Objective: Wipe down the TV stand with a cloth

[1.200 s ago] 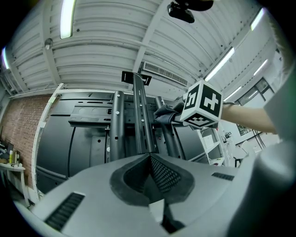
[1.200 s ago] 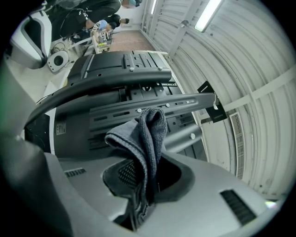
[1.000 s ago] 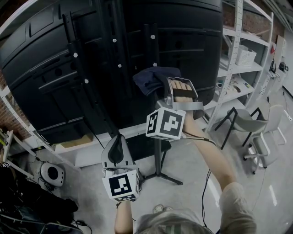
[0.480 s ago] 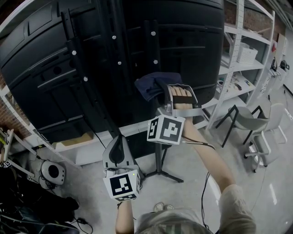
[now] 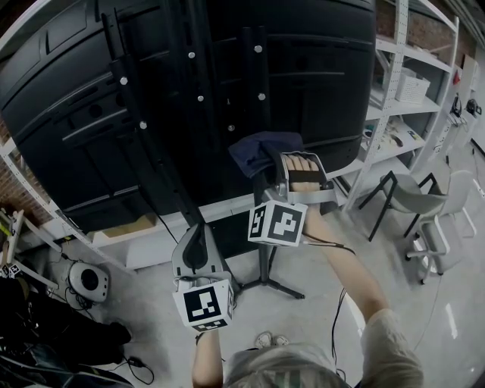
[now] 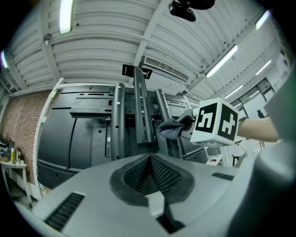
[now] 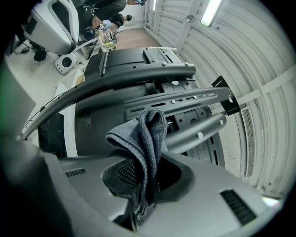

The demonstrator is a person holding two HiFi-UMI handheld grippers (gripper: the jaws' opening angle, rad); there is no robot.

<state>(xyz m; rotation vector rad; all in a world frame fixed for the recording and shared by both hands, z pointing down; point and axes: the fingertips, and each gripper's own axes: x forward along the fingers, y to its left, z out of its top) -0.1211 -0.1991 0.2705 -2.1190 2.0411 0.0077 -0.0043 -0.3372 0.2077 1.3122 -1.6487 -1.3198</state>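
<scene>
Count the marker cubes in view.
2. One cube rides the left gripper, low in the head view; the other cube rides the right gripper, which grips the cloth, above and right of it. None looks hidden.

the grey plastic right gripper (image 7: 142, 194) has its jaws closed on a grey-blue ribbed fabric cloth (image 7: 143, 134). the cloth stands up out of the dark textured pads in a folded bunch, with one fold drooping to the left. just behind it is the black metal tv stand (image 7: 194, 133): a round tube slants up to the right, a flat rail with pale bolts (image 7: 185, 99) lies above it, and a long curved bar (image 7: 138, 76) sweeps across over both. a white ribbed ceiling (image 7: 249, 55) with a bright strip light (image 7: 210, 9) fills the right side.
</scene>
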